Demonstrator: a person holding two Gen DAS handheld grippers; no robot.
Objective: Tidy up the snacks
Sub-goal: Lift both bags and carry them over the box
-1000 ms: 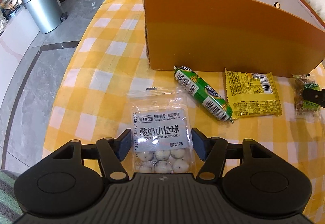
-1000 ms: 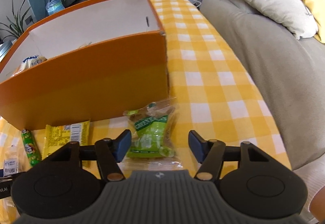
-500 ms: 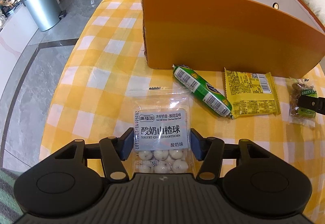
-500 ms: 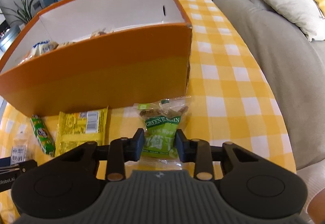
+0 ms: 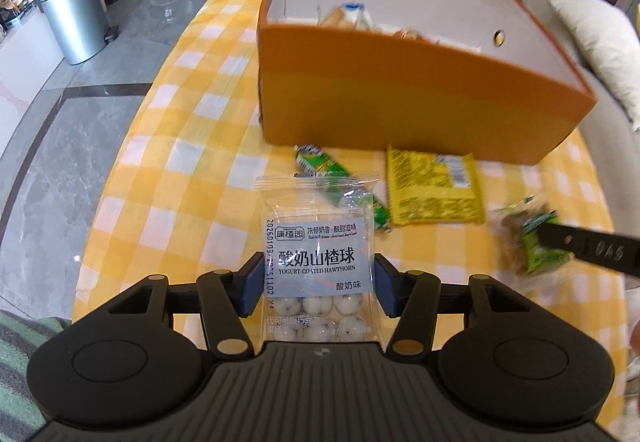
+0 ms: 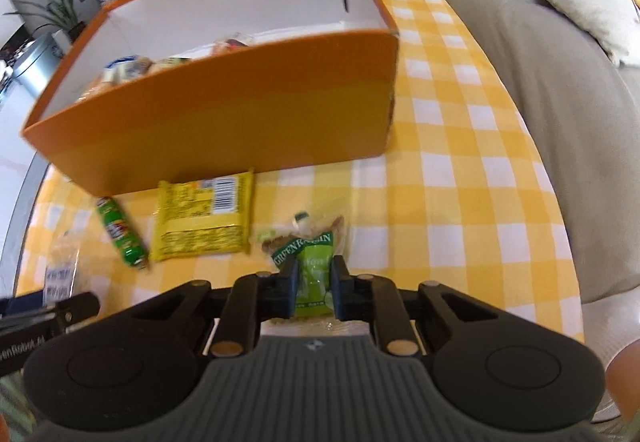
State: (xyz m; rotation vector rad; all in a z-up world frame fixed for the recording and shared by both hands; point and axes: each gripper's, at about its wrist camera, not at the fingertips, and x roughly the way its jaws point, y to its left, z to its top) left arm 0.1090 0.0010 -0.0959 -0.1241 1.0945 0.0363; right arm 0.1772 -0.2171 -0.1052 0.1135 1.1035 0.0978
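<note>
With the left tongs (image 5: 316, 292) clamped on the hawthorn-ball packet (image 5: 316, 262) and the right tongs (image 6: 314, 284) pinching the raisin packet (image 6: 310, 254), either slick bag could slip short of the orange box (image 6: 224, 113) ahead.

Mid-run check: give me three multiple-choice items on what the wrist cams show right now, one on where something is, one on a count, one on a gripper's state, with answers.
1. Where does the flat yellow foil snack packet lie?
A. inside the box
B. on the checked tablecloth in front of the box
C. on the sofa

2. How many snack packets lie loose on the cloth, unheld?
A. two
B. four
C. none

3. What is the right gripper doing?
A. standing wide open
B. shut on nothing
C. shut on the green raisin pouch

Answers: 1 B, it sits just before the orange cardboard box. 2 A, only the yellow packet and the green tube-shaped packet; the clear hawthorn-ball bag is in the left gripper. 3 C, its pads pinch the pouch.
</note>
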